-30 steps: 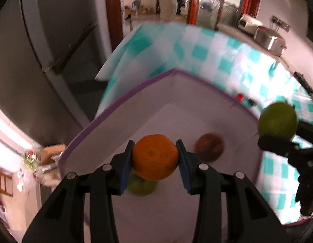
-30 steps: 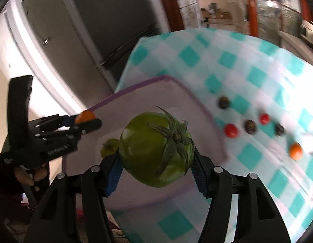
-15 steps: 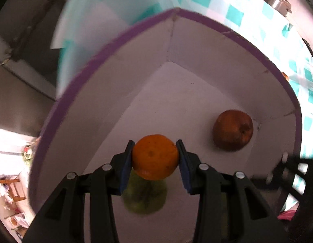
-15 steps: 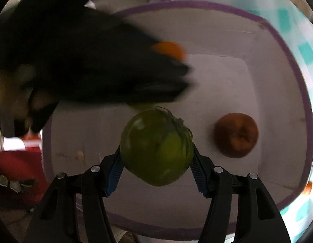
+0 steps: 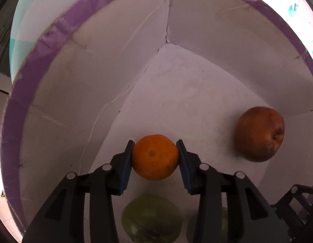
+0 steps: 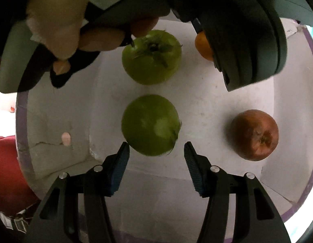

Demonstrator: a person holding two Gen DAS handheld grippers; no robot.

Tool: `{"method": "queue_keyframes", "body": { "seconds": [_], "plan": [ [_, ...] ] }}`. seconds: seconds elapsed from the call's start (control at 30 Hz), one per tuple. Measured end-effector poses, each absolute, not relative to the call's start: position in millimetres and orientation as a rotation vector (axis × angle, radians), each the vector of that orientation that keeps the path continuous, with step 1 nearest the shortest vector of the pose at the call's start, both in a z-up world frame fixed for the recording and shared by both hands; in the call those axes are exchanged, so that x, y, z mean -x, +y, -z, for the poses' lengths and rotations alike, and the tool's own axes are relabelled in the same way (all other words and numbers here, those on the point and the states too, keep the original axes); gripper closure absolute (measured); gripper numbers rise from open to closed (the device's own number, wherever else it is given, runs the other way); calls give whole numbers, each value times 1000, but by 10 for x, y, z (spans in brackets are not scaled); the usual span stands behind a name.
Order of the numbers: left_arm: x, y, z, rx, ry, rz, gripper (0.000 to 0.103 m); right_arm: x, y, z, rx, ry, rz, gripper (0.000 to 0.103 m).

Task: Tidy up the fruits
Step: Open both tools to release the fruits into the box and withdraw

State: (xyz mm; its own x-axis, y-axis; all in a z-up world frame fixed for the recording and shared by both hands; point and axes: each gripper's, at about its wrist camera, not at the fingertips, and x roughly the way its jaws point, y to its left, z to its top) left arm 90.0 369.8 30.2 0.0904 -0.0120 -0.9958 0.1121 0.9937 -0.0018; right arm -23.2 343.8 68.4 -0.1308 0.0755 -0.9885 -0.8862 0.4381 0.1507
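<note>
I am holding my left gripper (image 5: pixel 155 158) inside the purple-rimmed box (image 5: pixel 45 40), its jaws pinching the orange (image 5: pixel 155 157) above the box floor, ready for release. My right gripper (image 6: pixel 156 158) is hanging over the same box with jaws spread, a green fruit (image 6: pixel 150 124) lying free just beyond them, beside a second green fruit (image 6: pixel 151 56) and a brown fruit (image 6: pixel 254 134).

The right gripper (image 6: pixel 156 150) now stands open, its jaws apart from the green tomato (image 6: pixel 150 124), which rests on the floor of the purple-rimmed box (image 6: pixel 197 101). Both grippers are now lower inside the box, whose walls now fill both views.
</note>
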Motion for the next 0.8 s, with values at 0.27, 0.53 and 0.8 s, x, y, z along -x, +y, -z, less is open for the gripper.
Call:
{"method": "queue_keyframes", "body": {
  "seconds": [0.27,0.53,0.8],
  "plan": [
    [-891,3688,-357,-79,1421,87,25,279,3354,-753,688,1463,-956,26],
    [-717,3714,-869,-64,1195,-31,16,232,3027,-1297,432,1294,-1026,23],
    [-387,3592,-1838,-60,951,-241,5,46,2158,-1965,173,1033,-924,16]
  ]
}}
